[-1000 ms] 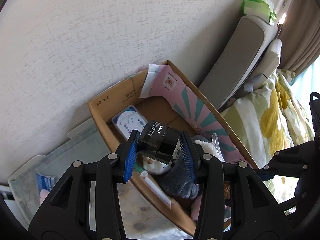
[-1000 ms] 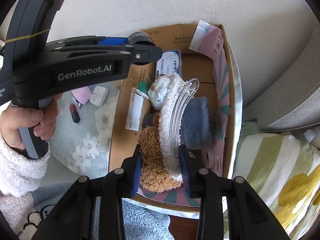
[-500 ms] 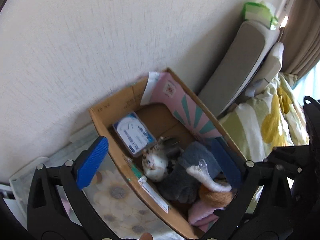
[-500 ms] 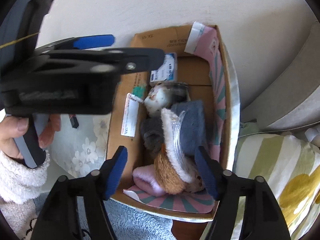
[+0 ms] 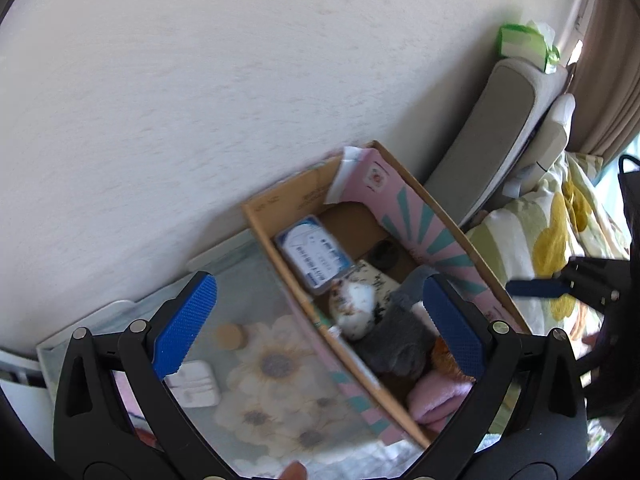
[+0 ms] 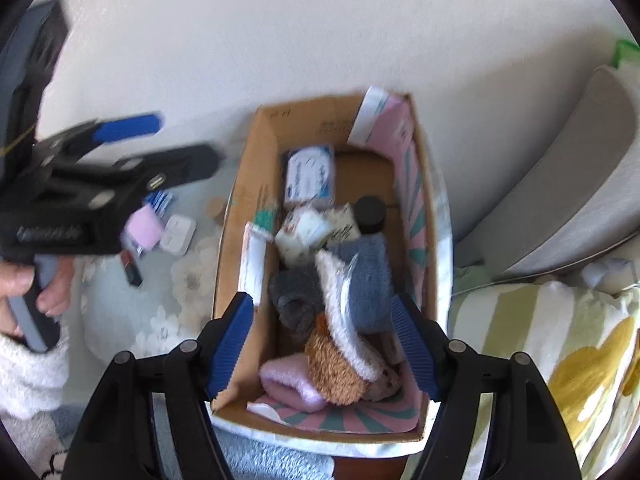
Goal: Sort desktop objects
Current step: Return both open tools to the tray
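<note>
A cardboard box (image 6: 244,216) stands against the wall, also in the left wrist view (image 5: 280,216). In it lie a black jar (image 6: 370,210), a blue-and-white packet (image 6: 310,174), grey and blue socks (image 6: 368,276), a brown and white plush (image 6: 340,372) and a pink cloth (image 6: 286,380). The jar also shows in the left wrist view (image 5: 384,254). My left gripper (image 5: 320,320) is open and empty, above the box's left wall. My right gripper (image 6: 324,344) is open and empty over the near end of the box.
On the flowered mat (image 5: 276,364) left of the box lie a white earbud case (image 5: 194,384), a small round wooden lid (image 5: 229,337), a pink item (image 6: 144,232) and a red-and-black lipstick (image 6: 130,268). A grey cushion (image 6: 580,200) and a striped quilt (image 6: 540,340) are to the right.
My left gripper opened, dropped the black jar into the box and drew back to the left. My right gripper opened, let go of the white plush and clear piece, and pulled back.
</note>
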`<state>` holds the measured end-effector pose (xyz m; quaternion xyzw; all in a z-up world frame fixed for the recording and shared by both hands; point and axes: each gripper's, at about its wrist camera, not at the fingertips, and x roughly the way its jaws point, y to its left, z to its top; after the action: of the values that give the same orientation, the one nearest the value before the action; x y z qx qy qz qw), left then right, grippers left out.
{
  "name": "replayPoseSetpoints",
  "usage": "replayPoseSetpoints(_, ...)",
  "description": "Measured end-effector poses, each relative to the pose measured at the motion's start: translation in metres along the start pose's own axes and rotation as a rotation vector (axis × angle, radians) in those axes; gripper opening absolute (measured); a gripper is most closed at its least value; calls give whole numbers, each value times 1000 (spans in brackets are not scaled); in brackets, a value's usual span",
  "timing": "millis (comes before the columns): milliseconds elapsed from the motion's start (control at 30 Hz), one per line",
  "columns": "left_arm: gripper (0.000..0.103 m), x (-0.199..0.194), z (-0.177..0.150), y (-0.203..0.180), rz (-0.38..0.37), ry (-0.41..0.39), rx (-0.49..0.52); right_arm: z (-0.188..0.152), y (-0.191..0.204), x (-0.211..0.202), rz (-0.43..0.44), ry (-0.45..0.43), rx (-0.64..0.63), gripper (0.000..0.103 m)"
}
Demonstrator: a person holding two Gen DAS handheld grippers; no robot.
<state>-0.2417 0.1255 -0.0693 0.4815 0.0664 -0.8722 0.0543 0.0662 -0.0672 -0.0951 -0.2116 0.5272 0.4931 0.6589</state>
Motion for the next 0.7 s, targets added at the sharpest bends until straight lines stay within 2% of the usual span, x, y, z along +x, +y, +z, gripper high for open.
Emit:
replayPoseSetpoints(100,103,-13,-7,14,13,-10,-19,6,8,-9,-30,-38,4,67)
replayPoseSetpoints(300,103,-35,-26,47,30,-31,-69,9,27,-12,-24,-60,-27,67)
replayPoseSetpoints(700,103,-75,-61,102,107,-71,-180,13,83,4,0,-61,-113,67)
